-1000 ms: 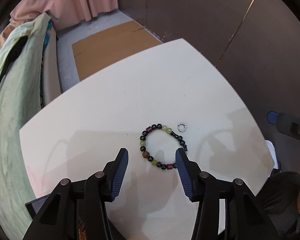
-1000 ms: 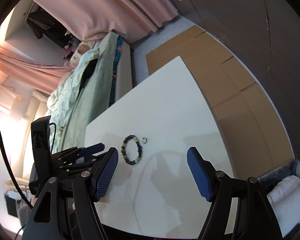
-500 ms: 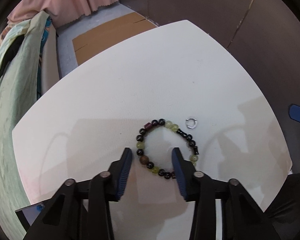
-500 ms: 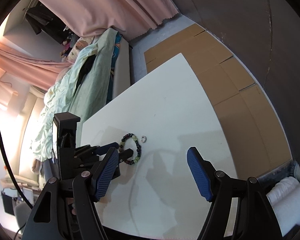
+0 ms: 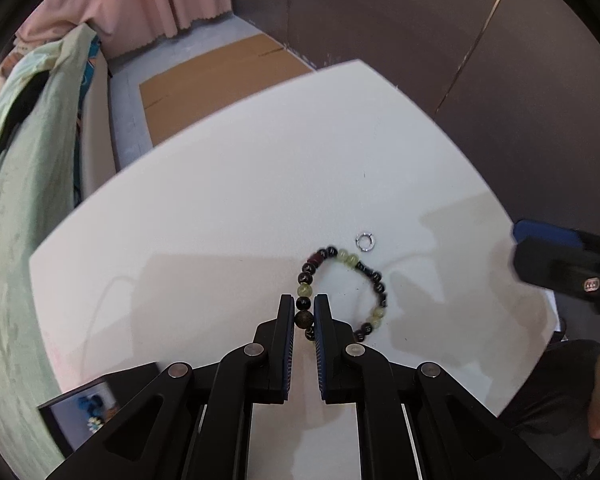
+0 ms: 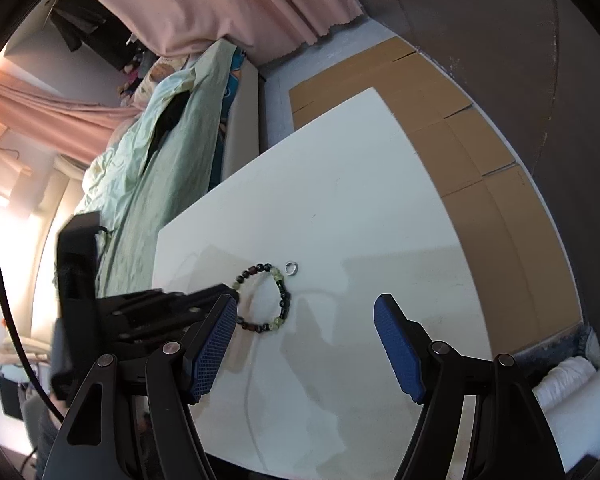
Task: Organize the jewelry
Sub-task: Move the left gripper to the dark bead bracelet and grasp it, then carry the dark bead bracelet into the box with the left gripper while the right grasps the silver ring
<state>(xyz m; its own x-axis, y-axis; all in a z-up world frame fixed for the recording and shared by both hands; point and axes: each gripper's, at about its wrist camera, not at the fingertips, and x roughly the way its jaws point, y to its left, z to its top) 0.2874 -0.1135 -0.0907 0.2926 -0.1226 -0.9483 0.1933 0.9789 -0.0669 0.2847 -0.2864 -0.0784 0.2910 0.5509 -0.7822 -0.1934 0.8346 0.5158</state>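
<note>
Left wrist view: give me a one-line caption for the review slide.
Left gripper pinches the beaded bracelet on the white table, small silver ring lying just beyond it.

From the left wrist camera, the left claw [image 5: 303,316] covers a stretch of the beaded bracelet [image 5: 348,258], so the beads between its pads are mostly hidden. The right claw [image 5: 556,258] is blurred and cut off by the picture's right edge. The small silver ring [image 5: 365,242] is too small to show any detail. A tilted screen [image 5: 86,412] at lower left shows blurred, unreadable content. In the right wrist view the worktop [image 6: 340,208] runs behind both fingers.
</note>
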